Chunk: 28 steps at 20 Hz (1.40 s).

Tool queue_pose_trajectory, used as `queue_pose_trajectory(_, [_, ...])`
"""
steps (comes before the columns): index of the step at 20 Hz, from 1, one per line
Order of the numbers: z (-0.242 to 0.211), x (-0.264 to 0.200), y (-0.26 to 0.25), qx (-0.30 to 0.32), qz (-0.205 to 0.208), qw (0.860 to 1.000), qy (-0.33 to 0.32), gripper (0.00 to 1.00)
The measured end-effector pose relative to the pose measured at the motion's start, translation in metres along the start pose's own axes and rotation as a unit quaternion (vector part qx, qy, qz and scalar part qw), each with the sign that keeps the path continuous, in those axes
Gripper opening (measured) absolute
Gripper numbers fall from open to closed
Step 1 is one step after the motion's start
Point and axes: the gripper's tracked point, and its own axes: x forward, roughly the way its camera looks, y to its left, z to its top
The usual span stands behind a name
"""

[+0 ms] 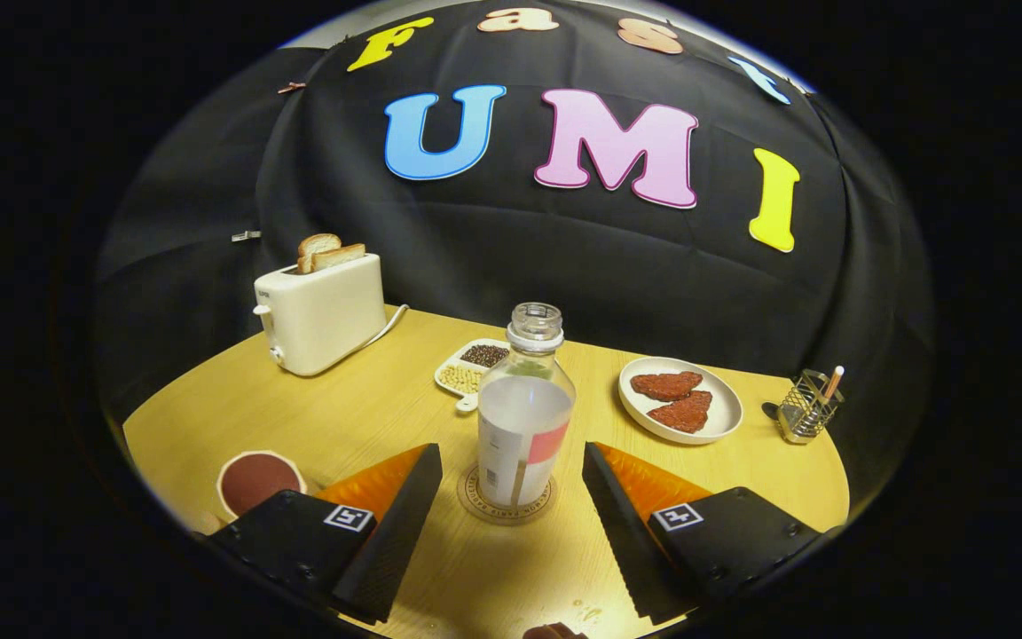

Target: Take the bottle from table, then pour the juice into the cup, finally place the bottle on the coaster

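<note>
gripper (511, 497) fingers stand spread wide, one to each side of the bottle (524, 417), with clear table showing between each inner face and the glass; neither finger touches it, so nothing is held.

bottle position: upright on the round coaster (475, 497), just ahead of and between the fingertips. its cap is off, and the contents look mostly pale or cloudy, though the level cannot be read with confidence. the cup (258, 479), with dark liquid in it, stands on the table (369, 408) just beside the gripper's left finger.

judged status: the bottle is on the coaster and the cup holds liquid, so the step in hand appears to be release and withdrawal (the final part of the task).

recommended procedure:
- hold the fingers at full spread during retreat.
- draw straight back along the finger axis; a sideways drift would bring an inner face against the bottle and could tip it or drag it off the coaster.
- keep the left finger off the cup.

beyond the bottle sit a divided dish of beans (471, 366), a plate with two reddish patties (680, 399), a toaster (320, 315) holding bread, and a wire holder (808, 408) well off to the right. none lies in the retreat path.
</note>
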Motion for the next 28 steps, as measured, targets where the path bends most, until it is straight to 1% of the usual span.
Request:
queue_pose_trajectory(2, [0.019,-0.024,-0.002,0.005,-0.007,1.0,-0.024,0.98])
queue_pose_trajectory(6, [0.053,-0.075,-0.01,0.024,-0.019,0.998,-0.05,0.98])
queue_pose_trajectory(10, [0.086,-0.124,-0.023,0.021,-0.025,0.996,-0.077,0.98])
queue_pose_trajectory(12, [0.102,-0.15,-0.038,0.017,-0.038,0.995,-0.093,0.97])
queue_pose_trajectory(15, [0.108,-0.186,-0.053,0.02,-0.061,0.993,-0.098,0.98])
queue_pose_trajectory(20, [0.11,-0.239,-0.057,0.051,-0.085,0.99,-0.095,0.97])
queue_pose_trajectory(22, [0.111,-0.249,-0.057,0.069,-0.092,0.989,-0.091,0.97])
queue_pose_trajectory(24, [0.122,-0.258,-0.06,0.083,-0.099,0.986,-0.103,0.98])
queue_pose_trajectory(28, [0.135,-0.258,-0.07,0.077,-0.111,0.984,-0.115,0.98])
